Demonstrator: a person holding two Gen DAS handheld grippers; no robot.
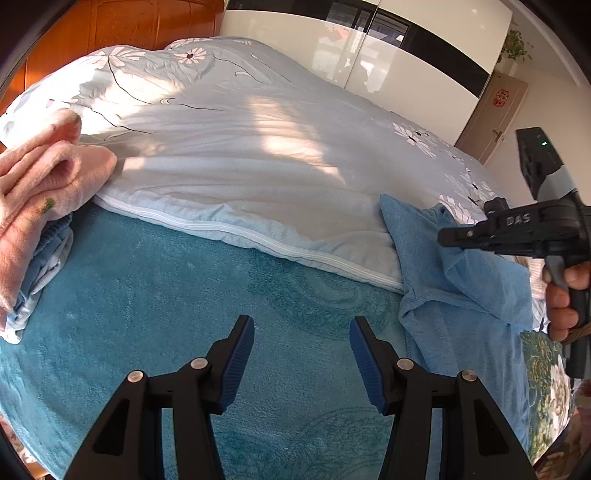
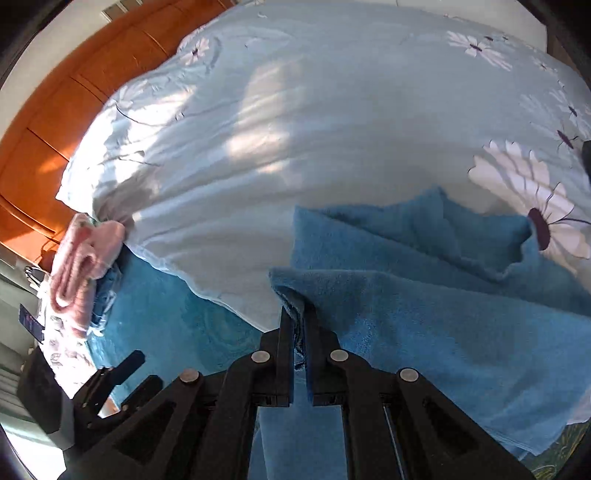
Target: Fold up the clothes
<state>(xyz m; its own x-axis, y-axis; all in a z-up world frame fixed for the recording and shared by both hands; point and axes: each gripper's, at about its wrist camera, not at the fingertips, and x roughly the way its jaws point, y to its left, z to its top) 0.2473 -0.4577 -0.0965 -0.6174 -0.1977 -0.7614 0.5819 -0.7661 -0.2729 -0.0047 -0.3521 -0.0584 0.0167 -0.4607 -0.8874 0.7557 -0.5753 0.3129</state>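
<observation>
**Right claw clamping the blue garment while the left claw hangs open over the bed**

At the far left of the bed, a pink fleecy garment [image 1: 44,173] is lying folded on top of a small stack of blue and pale clothes [image 1: 40,266], which is resting on the teal blanket [image 1: 166,295]. The stack is sitting just beside the zipped edge of a pale blue floral duvet [image 1: 229,147], which is covering most of the bed behind and is catching patches of sunlight.

In the middle, the left claw [image 1: 302,325] is hovering above the teal blanket with its two blue-padded fingers [image 1: 240,354] standing well apart and nothing between them.

To the right, a blue garment [image 2: 424,325] is lying spread, partly on the teal blanket and partly draped up onto the duvet's edge. The right claw [image 2: 298,314] is gripping a bunched edge of this garment, its fingers drawn close together with the cloth pinched between them and lifting into a small peak. In the left wrist view the same claw is showing from the side at the right edge, a person's hand [image 1: 565,299] wrapping around its handle.

Behind the bed, an orange wooden headboard [image 1: 110,29] is standing at the left and glossy white wardrobe doors [image 1: 369,62] at the right.
</observation>
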